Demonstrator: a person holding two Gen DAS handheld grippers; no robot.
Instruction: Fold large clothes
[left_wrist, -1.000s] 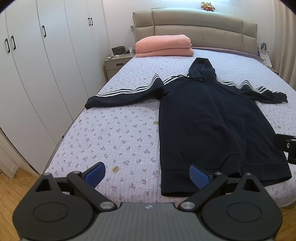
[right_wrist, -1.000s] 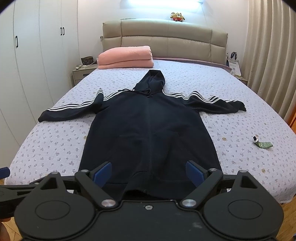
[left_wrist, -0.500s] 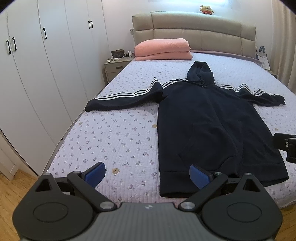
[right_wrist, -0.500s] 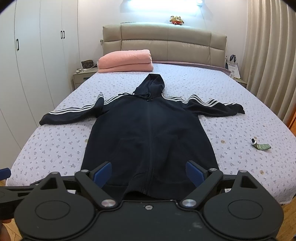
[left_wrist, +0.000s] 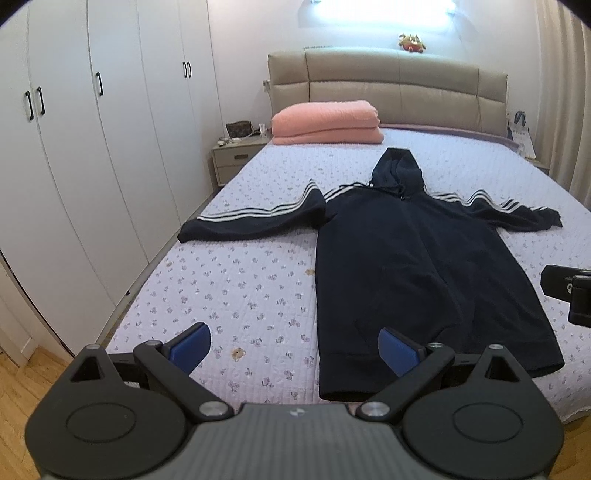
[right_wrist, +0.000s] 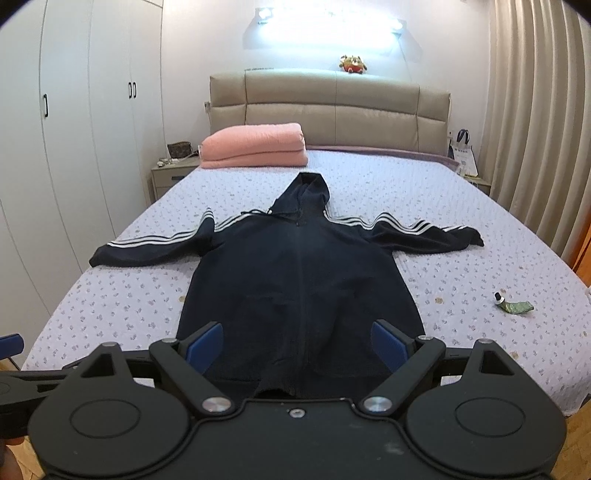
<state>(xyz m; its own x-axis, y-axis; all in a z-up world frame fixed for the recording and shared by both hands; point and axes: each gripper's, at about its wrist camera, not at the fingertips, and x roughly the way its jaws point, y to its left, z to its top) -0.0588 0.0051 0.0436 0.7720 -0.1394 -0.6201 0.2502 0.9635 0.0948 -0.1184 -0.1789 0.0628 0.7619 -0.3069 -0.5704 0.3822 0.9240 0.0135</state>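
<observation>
A long dark navy zip hoodie (left_wrist: 413, 266) with white sleeve stripes lies flat, face up, on the bed, sleeves spread to both sides, hood toward the headboard; it also shows in the right wrist view (right_wrist: 303, 280). My left gripper (left_wrist: 295, 349) is open and empty above the foot of the bed, left of the hem. My right gripper (right_wrist: 297, 343) is open and empty above the hem's middle.
The bed (left_wrist: 240, 280) has a lilac flowered quilt. A folded pink blanket (left_wrist: 327, 122) lies by the padded headboard (right_wrist: 332, 107). White wardrobes (left_wrist: 92, 147) stand left, a nightstand (left_wrist: 236, 158) behind. A small green tube (right_wrist: 513, 306) lies right. Curtains (right_wrist: 535, 129) hang right.
Both grippers have risen and tilted up, so more of the wall and headboard shows. The hoodie has not moved; both stay open.
</observation>
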